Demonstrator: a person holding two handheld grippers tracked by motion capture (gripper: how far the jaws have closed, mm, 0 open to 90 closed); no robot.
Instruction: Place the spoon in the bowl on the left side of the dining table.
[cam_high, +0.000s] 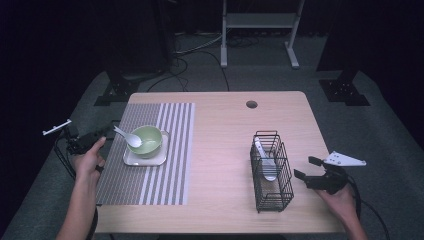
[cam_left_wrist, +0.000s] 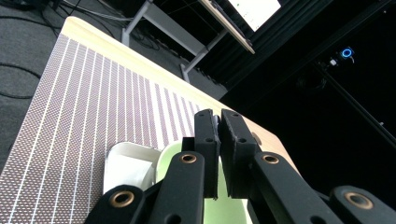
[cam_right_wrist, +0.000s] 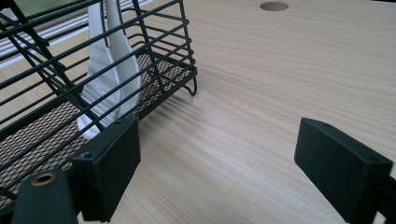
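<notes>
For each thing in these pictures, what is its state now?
Left gripper: shut on a white spoon handle.
Right gripper: open, holding nothing, beside the basket.
Pale green bowl: upright on a white square plate.
Black wire basket: upright, holding another white spoon.

Right gripper (cam_high: 306, 169): jaws wide apart, bare wooden table (cam_right_wrist: 261, 93) between and ahead of them, free passage forward toward the round hole (cam_right_wrist: 274, 6). Just off its left jaw the black wire basket (cam_right_wrist: 98, 70) blocks that side, white spoon (cam_right_wrist: 114, 60) standing inside. Left gripper (cam_left_wrist: 219, 154): jaws nearly together, directly over the green bowl (cam_left_wrist: 205, 205) and white tray (cam_left_wrist: 126, 165). Beyond them the striped placemat (cam_left_wrist: 88, 107) lies flat and open.
</notes>
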